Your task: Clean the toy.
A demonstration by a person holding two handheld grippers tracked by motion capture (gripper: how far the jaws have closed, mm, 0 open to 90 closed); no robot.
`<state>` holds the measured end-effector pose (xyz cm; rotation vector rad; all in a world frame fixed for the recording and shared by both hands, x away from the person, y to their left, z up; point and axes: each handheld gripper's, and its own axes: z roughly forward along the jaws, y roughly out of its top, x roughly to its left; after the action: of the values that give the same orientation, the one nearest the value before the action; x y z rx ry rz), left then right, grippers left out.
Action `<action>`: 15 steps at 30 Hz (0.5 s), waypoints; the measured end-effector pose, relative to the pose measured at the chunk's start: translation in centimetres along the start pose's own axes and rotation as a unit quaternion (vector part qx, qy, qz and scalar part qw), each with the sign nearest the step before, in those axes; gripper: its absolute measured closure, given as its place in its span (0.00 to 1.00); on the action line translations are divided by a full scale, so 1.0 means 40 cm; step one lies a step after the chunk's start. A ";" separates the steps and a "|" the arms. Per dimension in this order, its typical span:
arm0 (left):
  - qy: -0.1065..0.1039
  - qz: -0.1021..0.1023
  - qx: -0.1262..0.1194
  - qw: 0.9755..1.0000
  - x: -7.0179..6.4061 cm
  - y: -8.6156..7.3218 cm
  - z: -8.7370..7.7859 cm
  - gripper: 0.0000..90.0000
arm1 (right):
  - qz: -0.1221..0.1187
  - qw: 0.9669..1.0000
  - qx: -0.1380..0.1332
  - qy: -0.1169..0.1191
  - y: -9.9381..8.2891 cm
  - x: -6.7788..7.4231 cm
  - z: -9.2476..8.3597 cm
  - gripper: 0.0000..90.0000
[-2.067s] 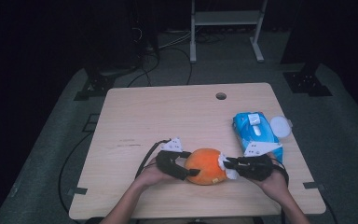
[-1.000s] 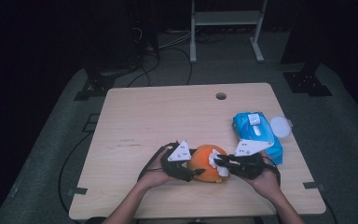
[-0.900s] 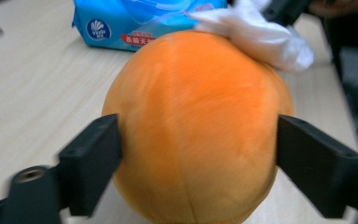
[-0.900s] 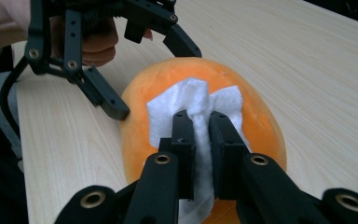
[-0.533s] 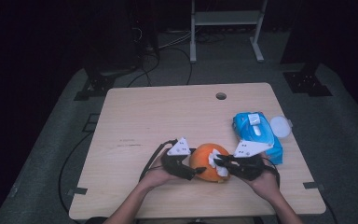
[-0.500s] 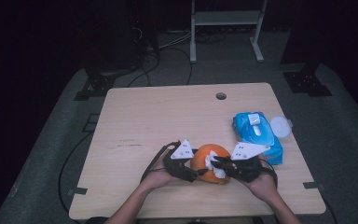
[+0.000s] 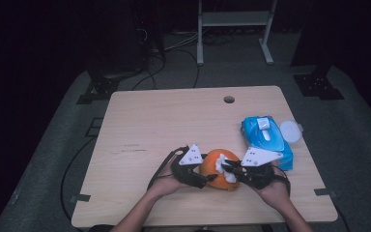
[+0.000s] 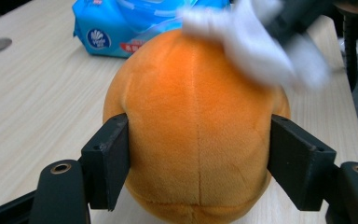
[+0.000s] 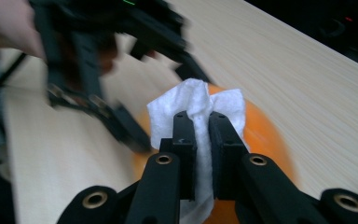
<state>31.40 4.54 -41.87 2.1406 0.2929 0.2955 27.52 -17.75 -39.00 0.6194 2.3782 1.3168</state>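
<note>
I have the orange plush (image 8: 196, 135) sitting on the counter (image 7: 164, 121), caught between my left gripper's (image 8: 198, 158) fingers (image 8: 106, 165), which have just been closing and now press into its two flanks so the soft ball cannot roll or spin away while I work on it. My right gripper (image 9: 202, 140) has its fingers (image 9: 184, 140) pinched together on a folded white wipe (image 9: 196, 100); the cloth sticks out past the tips and lies on the top of the plush, which is why I come in from above and opposite the left gripper. In the high view both grippers meet at the plush near the front edge, close to me, where I can bear down. The blue wipe pack (image 7: 266, 140) lies just beyond the right fingers, near enough to fetch another sheet, with its round lid (image 7: 290, 131) beside it
</note>
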 end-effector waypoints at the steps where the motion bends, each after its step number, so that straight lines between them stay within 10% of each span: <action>1: 0.004 0.010 0.004 1.000 -0.008 0.005 0.002 0.31 | -0.020 1.000 0.008 0.003 0.014 0.027 0.016 0.91; 11: 0.007 0.000 -0.004 1.000 -0.008 0.002 0.001 0.30 | 0.014 0.999 0.006 -0.040 -0.005 -0.034 -0.023 0.90; 15: 0.002 0.011 0.005 1.000 -0.019 0.013 0.003 0.29 | 0.007 1.000 0.002 -0.025 0.006 -0.007 -0.008 0.90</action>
<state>30.76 3.93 -41.58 2.1545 0.2742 0.3111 27.66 -18.01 -38.60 0.6625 2.3408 1.2885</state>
